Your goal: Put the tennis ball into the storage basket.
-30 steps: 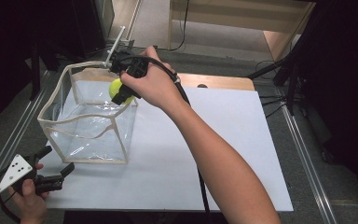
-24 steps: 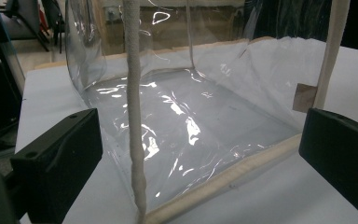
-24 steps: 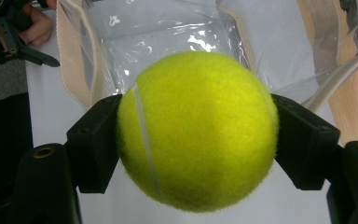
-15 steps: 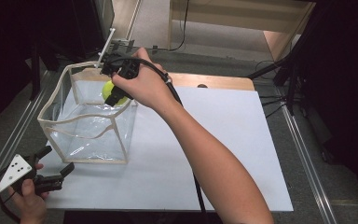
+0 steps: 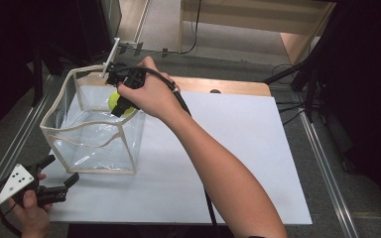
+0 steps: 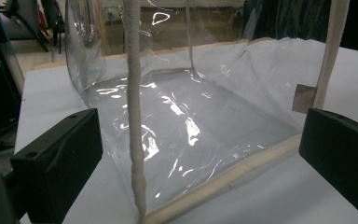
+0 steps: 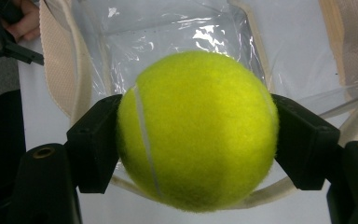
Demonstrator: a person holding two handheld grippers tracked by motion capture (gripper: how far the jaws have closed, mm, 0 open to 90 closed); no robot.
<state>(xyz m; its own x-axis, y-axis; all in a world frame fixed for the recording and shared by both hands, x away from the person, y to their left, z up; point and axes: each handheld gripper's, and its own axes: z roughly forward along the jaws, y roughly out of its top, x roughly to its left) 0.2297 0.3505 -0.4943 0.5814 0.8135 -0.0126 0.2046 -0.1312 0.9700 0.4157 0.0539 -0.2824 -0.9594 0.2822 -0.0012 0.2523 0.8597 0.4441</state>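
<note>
A yellow tennis ball (image 7: 196,128) is clamped between the two black jaws of my right gripper (image 7: 196,140). In the high view that gripper (image 5: 120,105) hangs over the far right part of a clear plastic bag (image 5: 92,129) with cream trim, the tennis ball (image 5: 113,99) just above the bag's open top. The clear bag (image 7: 168,32) lies open below the ball in the right gripper view. My left gripper (image 5: 62,173) rests near the table's front left corner, jaws wide apart with nothing between them. In the left gripper view the clear bag (image 6: 186,121) stands just ahead of those jaws.
A white sheet (image 5: 238,148) covers the table; a wooden edge (image 5: 228,85) runs along its far side. Metal rails (image 5: 322,158) flank the table left and right. A black cable (image 5: 178,101) trails along my right forearm. Cables lie on the floor behind.
My right hand has carried the tennis ball a little leftward and down, over the bag's open top. The left gripper has stayed put.
</note>
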